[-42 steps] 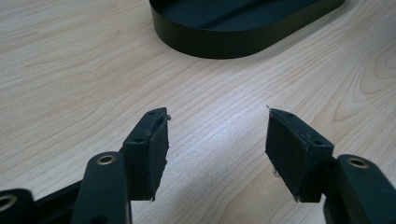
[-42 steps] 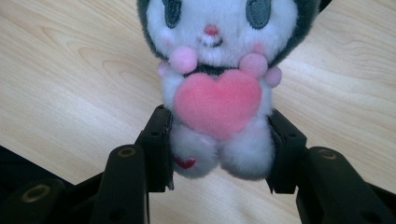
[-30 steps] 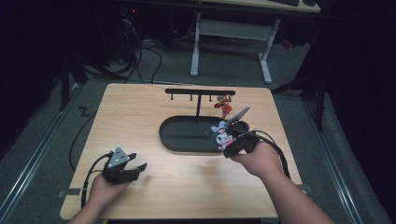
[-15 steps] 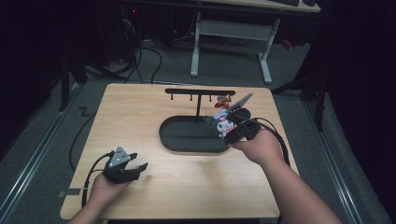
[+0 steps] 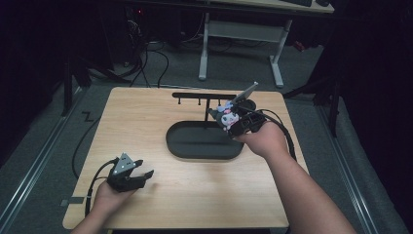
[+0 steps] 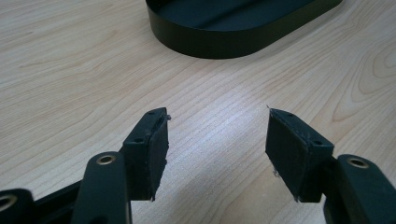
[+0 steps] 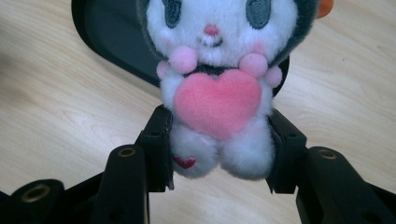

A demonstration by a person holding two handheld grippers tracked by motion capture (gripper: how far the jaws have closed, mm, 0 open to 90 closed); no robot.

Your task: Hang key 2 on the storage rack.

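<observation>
High view: wooden table [image 5: 160, 126]. Black oval tray [image 5: 192, 145] sits just past centre; behind it, at 12 o'clock, a black rack [image 5: 204, 95] w/ a crossbar and small hooks, its post rising at the tray's far edge. Right gripper [image 5: 233, 120] is at the tray's 2 o'clock end, held in the right hand [image 5: 263, 139], cable looping off toward 3 o'clock. Plush toy [image 5: 228, 117] is in its jaws, above the tray's right end, close to the rack's right end; whether toy touches the rack cannot be told. Left gripper [image 5: 139, 171] is at 7 o'clock on the table, near the front-left corner, well apart from the tray, grey plate on top, left hand [image 5: 111, 195] around its body. Jaws spread, nothing between.

Left gripper view: both pads [image 6: 155, 149] stand wide apart over bare wood, gap empty. The tray's wall [image 6: 224, 42] lies ahead at 12 o'clock, not touched. Whether the jaw tips rest on the table cannot be told.

Right gripper view: jaws roughly half open and closed on the toy [image 7: 217, 88]; each pad [image 7: 161, 144] presses a flank of the lower body, feet hanging between the jaws. Toy is upright, facing the camera: white face, dark hood, pink heart at the chest, small red heart on one foot. Behind the head, a dark tray edge [image 7: 112, 37]; wood below. Orange bit at 1 o'clock, too cut off to identify.
</observation>
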